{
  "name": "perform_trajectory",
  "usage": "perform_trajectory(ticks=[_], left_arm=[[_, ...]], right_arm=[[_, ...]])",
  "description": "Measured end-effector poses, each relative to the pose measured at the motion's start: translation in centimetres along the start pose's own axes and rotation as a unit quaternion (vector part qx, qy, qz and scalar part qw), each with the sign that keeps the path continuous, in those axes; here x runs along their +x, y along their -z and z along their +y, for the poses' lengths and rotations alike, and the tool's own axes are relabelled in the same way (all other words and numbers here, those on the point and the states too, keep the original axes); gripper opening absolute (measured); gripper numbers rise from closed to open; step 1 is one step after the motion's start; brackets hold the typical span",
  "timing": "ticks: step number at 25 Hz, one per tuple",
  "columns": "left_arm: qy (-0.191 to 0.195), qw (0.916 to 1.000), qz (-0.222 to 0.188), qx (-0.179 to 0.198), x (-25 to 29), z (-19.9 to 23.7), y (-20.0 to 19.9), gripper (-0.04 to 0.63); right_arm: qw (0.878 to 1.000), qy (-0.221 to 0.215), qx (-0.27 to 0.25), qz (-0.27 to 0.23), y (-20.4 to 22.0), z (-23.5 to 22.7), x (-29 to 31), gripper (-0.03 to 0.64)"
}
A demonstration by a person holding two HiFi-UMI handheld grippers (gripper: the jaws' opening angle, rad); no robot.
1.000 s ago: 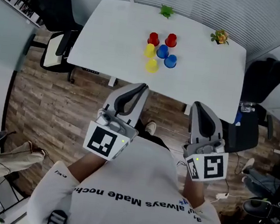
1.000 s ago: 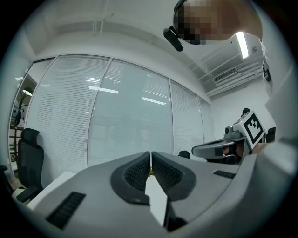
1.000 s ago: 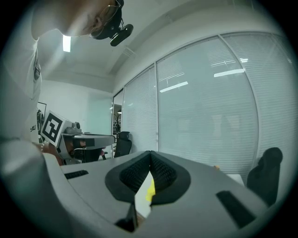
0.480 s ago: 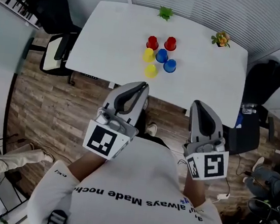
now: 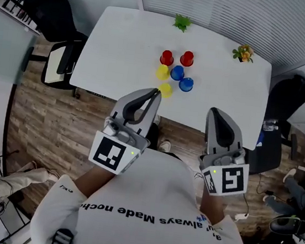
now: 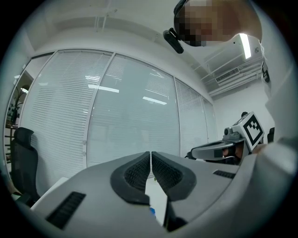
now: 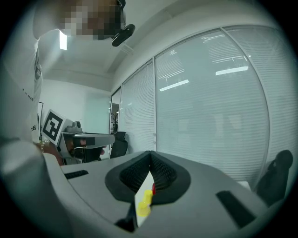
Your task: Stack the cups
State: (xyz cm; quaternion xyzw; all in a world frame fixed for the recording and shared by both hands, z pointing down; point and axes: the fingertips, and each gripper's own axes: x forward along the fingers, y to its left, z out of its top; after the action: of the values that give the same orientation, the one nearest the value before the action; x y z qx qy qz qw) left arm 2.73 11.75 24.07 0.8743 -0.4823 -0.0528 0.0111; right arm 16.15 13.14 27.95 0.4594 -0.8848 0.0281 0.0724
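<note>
Before table: left hand-held gripper, right hand-held gripper parallel, closed.

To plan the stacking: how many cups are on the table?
6: two red cups farthest, a yellow cup and a blue cup in the middle, another blue cup and yellow cup nearest. None seems hidden.

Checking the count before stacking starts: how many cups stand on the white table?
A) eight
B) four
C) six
C: the head view shows two red cups, two yellow cups and two blue cups standing separately on the white table.
</note>
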Motion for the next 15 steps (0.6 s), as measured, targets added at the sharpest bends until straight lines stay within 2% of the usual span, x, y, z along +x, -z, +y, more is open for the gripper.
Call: perform_trajectory(ticks=[15], left_arm=[[0.021, 0.9998, -0.001, -0.003, 7.2, 8.6, 0.2, 0.026]], right_arm=[[1.000, 0.005, -0.010, 0.000, -1.8, -2.8, 11.0, 0.006]])
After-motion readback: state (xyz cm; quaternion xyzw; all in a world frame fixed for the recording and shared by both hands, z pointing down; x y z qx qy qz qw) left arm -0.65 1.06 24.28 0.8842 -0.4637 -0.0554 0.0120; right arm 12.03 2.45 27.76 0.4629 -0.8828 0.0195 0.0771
